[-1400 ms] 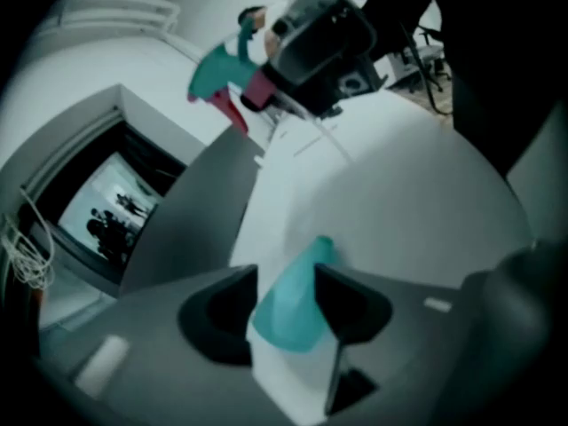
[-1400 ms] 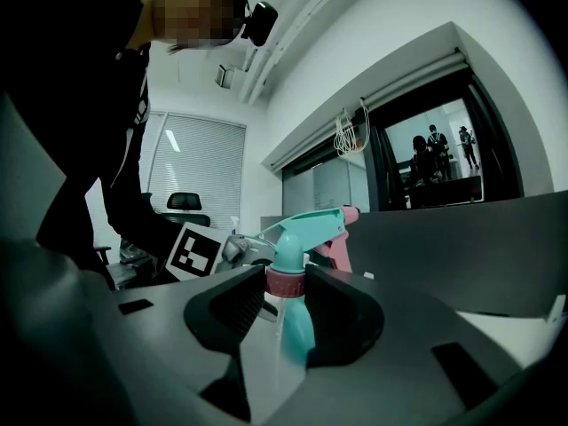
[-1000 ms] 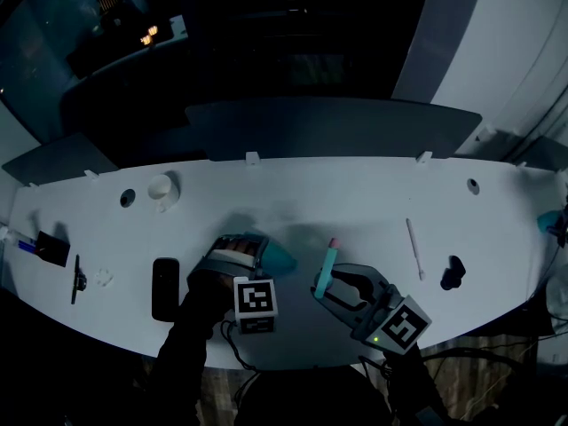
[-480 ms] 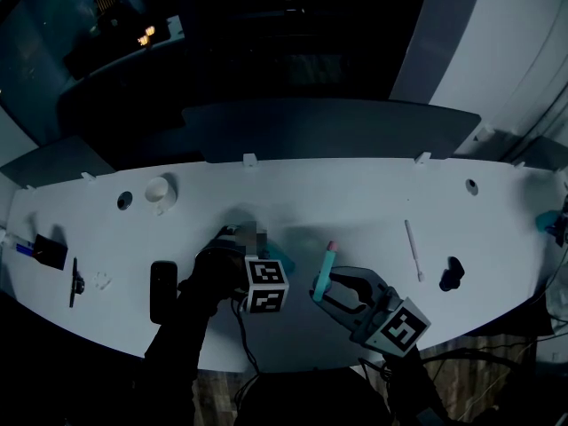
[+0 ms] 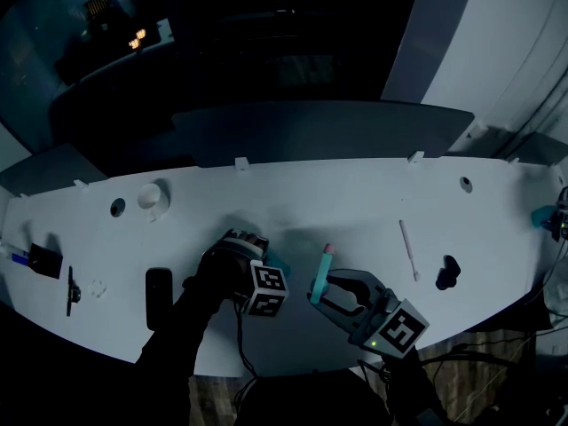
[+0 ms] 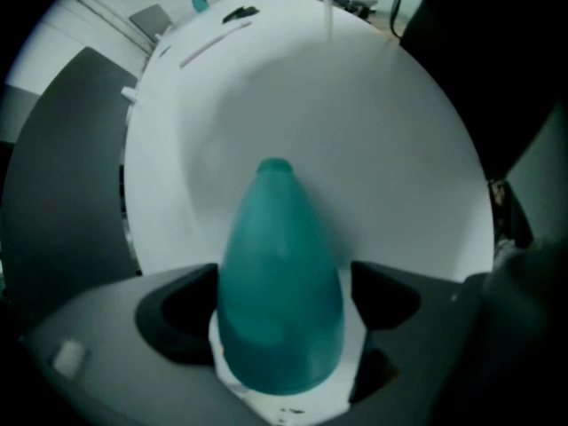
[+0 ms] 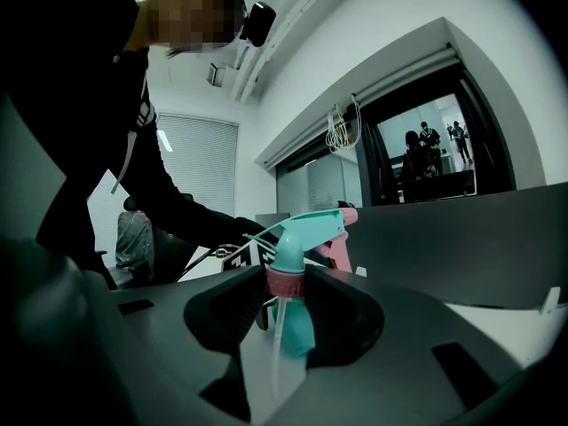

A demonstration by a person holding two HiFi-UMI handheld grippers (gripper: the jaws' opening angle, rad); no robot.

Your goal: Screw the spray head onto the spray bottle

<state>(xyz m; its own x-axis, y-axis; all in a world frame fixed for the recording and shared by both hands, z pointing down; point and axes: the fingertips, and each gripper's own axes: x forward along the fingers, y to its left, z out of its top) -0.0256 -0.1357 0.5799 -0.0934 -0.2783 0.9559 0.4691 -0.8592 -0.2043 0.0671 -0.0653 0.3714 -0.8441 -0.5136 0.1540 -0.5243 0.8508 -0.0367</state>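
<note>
Left gripper (image 5: 241, 245) dropped, jaws just opening around spray bottle (image 6: 280, 273); right gripper (image 5: 333, 289) clamps spray head (image 7: 297, 233).

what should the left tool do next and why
Probably close the left tool on the bottle: its jaws have just been opening and stand apart on either side of it, not gripping, while the right tool already holds the spray head.

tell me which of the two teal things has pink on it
The spray head, held in the right gripper: its collar and nozzle end are pink. The bottle shows only plain teal.
</note>
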